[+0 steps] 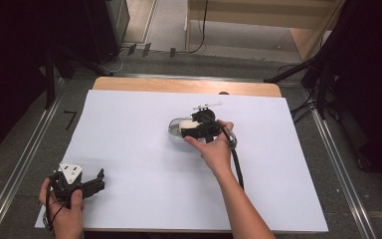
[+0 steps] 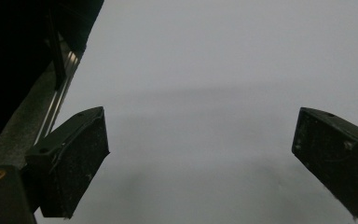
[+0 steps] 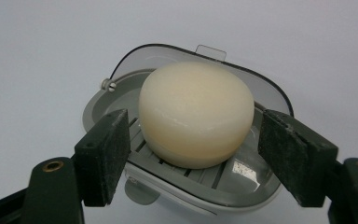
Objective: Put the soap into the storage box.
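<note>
Right gripper (image 3: 193, 154) stands wide, jaws flanking the soap (image 3: 196, 114) in its dish (image 3: 107, 100), mid-table; grasp pending. Left gripper (image 2: 200, 158) wide, idle near-left.

You see a round, cream-coloured soap bar (image 3: 196, 112) lying at the frame's centre on the slatted floor of an open grey soap dish (image 3: 103, 105), whose clear hinged lid (image 3: 265, 88) stands tilted behind it.

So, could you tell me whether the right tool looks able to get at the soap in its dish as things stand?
Probably yes: the right tool is open, its jaws either side of the soap, and the dish has its clear lid swung back.
</note>
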`<state>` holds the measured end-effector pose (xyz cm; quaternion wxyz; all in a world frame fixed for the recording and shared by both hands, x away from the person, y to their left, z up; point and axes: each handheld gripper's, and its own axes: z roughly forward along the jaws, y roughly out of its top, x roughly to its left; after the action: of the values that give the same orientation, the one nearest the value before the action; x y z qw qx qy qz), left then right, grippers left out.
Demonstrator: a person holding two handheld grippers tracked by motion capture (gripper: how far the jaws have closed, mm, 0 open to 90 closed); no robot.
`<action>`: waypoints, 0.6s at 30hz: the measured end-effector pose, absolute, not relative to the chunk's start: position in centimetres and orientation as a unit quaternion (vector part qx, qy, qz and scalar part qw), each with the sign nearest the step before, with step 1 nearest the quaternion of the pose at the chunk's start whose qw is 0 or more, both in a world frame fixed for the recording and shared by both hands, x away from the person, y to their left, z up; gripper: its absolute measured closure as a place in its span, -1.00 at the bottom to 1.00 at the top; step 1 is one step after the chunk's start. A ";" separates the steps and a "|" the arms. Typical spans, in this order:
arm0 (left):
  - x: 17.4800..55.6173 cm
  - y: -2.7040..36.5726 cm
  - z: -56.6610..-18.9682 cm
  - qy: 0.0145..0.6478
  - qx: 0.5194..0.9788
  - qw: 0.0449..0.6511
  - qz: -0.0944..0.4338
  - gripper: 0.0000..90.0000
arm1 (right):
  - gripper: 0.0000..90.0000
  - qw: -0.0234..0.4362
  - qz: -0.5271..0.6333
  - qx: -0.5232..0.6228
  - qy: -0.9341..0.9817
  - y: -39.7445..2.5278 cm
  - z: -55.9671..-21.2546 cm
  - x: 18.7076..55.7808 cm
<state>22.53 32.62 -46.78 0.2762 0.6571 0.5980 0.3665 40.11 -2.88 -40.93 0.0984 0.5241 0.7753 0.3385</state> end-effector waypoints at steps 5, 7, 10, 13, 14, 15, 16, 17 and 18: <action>22.5 32.6 -46.8 0.598 0.657 0.276 0.367 -0.90 | -0.42 0.100 0.344 0.522 0.774 -3.3 -40.7 39.8; 22.5 32.6 -46.8 0.598 0.657 0.276 0.367 -0.90 | -0.42 0.101 0.347 0.522 0.772 -3.7 -40.7 39.7; 22.5 32.6 -46.8 0.598 0.657 0.276 0.367 -0.90 | -0.42 0.100 0.348 0.527 0.769 -4.3 -40.8 39.6; 22.5 32.6 -46.8 0.598 0.657 0.276 0.367 -0.90 | -0.42 0.100 0.350 0.532 0.764 -5.0 -40.8 39.4; 22.5 32.6 -46.8 0.598 0.657 0.275 0.367 -0.90 | -0.42 0.102 0.351 0.531 0.765 -5.3 -40.9 39.4; 22.5 32.6 -46.8 0.598 0.658 0.275 0.367 -0.90 | -0.42 0.102 0.352 0.535 0.761 -5.8 -40.9 39.3; 22.5 32.6 -46.8 0.598 0.657 0.275 0.367 -0.90 | -0.42 0.102 0.352 0.535 0.761 -5.8 -40.9 39.3; 22.5 32.6 -46.8 0.598 0.658 0.275 0.367 -0.90 | -0.42 0.102 0.353 0.535 0.761 -6.0 -40.9 39.3; 22.5 32.6 -46.8 0.598 0.658 0.274 0.367 -0.90 | -0.42 0.102 0.354 0.538 0.758 -6.4 -40.9 39.3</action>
<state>22.53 32.58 -46.78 0.2740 0.6577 0.5980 0.3671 39.27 -6.36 -40.92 0.1020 0.5376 0.7583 0.3542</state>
